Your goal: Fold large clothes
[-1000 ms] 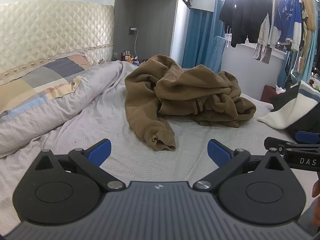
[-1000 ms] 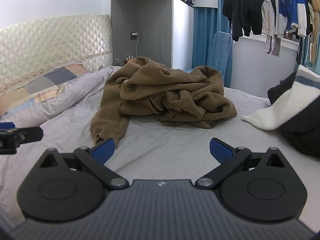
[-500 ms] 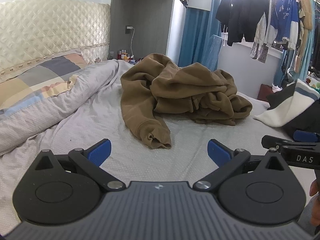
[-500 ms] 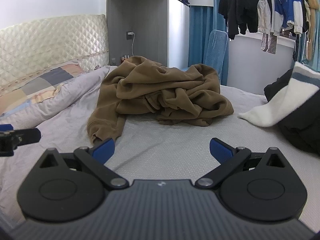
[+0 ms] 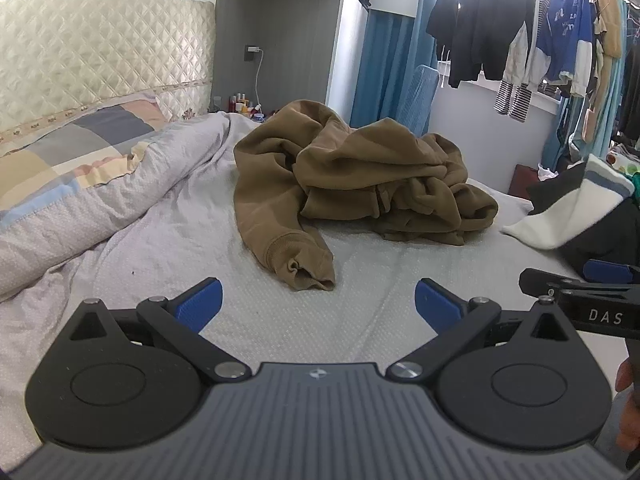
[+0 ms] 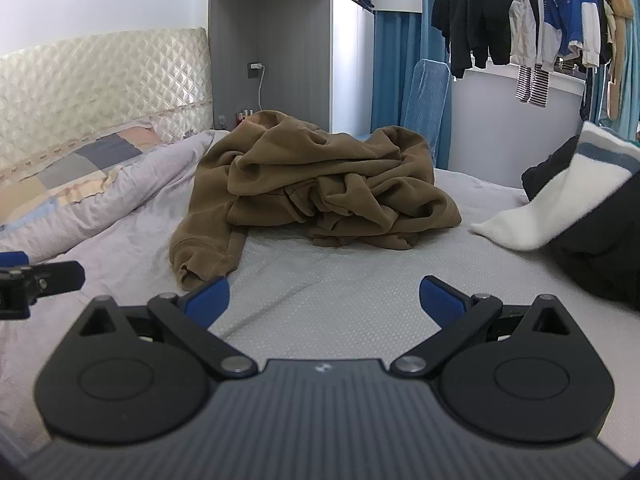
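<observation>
Brown sweatshirt (image 5: 360,184): lying crumpled on the bed sheet (image 5: 360,320), one sleeve cuff (image 5: 304,272) trailing toward the cameras; looming larger than a second ago, so both tools are closing in on it.
Left gripper (image 5: 318,300): jaws spread wide, holding nothing, short of the cuff.
Right gripper (image 6: 324,296): likewise wide, empty.
Quilt (image 5: 100,200): left of the sweatshirt.
Folding not yet begun; first grasp pending.

I see the bed (image 5: 280,320) — crumpled brown sweatshirt (image 5: 360,176) mid-sheet, quilt (image 5: 100,184) left, black-and-white garment (image 5: 568,216) right.
</observation>
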The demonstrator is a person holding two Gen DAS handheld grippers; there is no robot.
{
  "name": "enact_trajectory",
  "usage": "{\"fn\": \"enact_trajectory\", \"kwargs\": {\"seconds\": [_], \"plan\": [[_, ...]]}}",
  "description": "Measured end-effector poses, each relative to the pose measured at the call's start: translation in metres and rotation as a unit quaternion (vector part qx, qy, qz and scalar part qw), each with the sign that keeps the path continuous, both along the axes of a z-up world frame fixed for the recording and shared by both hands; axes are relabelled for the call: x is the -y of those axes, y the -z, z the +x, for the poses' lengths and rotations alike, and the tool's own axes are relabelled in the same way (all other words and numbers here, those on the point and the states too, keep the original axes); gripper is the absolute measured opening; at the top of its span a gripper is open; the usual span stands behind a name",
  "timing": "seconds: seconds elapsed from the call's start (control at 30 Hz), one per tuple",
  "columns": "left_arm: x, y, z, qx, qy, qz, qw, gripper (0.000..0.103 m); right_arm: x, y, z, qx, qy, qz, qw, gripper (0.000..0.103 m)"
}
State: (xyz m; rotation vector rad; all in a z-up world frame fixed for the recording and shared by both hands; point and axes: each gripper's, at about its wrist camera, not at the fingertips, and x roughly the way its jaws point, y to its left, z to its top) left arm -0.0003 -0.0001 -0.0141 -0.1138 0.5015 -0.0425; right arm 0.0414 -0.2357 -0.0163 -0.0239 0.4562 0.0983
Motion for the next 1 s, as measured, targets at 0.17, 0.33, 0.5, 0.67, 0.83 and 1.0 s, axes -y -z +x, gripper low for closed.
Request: {"fn": "enact_trajectory", "kwargs": {"seconds": [0.17, 0.33, 0.5, 0.67, 0.83, 1.0], "plan": [[-0.0011, -0.0002, 0.0001, -0.001, -0.002, -0.002, 1.0, 0.103, -0.0005, 0.0007, 0.0, -0.002, 0.004, -0.004, 1.0, 0.103], [-0.0017, -0.0003, 0.0001, -0.002, -0.003, -0.002, 1.0, 0.103, 0.0001, 0.0005, 0.0005, -0.003, 0.002, -0.001, 1.0, 0.103], [-0.0031, -0.0006, 0.0009, -0.001, -0.001, -0.002, 1.0, 0.103, -0.0001, 0.0001, 0.0005, -0.003, 0.003, -0.001, 1.0, 0.103], [-0.003, 0.0004, 0.001, -0.001, 0.0, -0.001, 1.0, 0.103, 0.0001, 0.0004, 0.0007, -0.004, 0.003, 0.001, 1.0, 0.103], [-0.0029, 0.0005, 0.0015, -0.001, -0.001, -0.001, 1.0, 0.103, 0.0003, 0.0002, 0.0006, -0.003, 0.002, 0.001, 1.0, 0.103], [-0.0019, 0.0011, 0.0014, -0.001, 0.0, 0.0, 1.0, 0.103, -0.0004, 0.0012, 0.0015, -0.005, -0.001, 0.001, 1.0, 0.103]]}}
